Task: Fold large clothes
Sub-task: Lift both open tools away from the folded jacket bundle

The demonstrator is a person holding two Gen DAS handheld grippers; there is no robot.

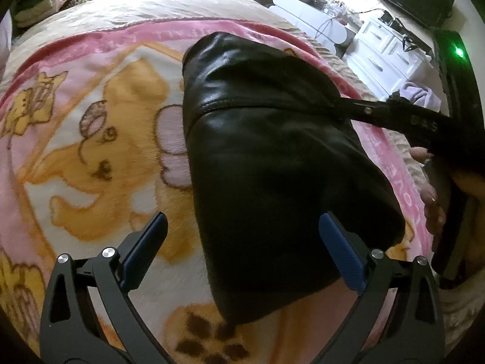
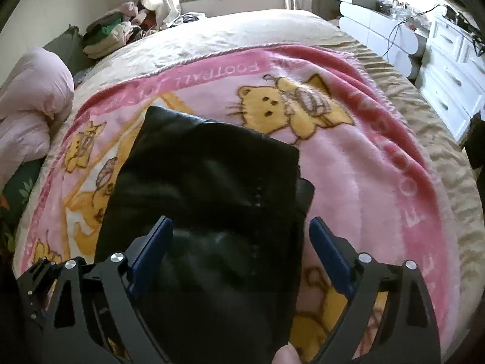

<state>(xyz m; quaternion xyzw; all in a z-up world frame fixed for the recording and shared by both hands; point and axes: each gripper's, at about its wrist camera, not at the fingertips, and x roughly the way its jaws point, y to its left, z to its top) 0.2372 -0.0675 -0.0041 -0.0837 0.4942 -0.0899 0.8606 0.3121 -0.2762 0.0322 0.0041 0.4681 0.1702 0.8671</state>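
A folded black leather garment lies on a pink cartoon-cat blanket spread over the bed. My left gripper hovers open above the garment's near left edge, its blue pads wide apart and gripping nothing. A black finger of my right gripper reaches in from the right onto the garment's far right side, with a person's hand behind it. In the right wrist view the garment is a dark rectangle on the blanket. My right gripper stands open over its near end, with its pads clear of the leather.
A beige bedspread lies under the blanket. A rolled pink duvet and stacked clothes sit at the bed's far left. A white dresser with cables stands to the right of the bed. A fingertip shows at the bottom edge.
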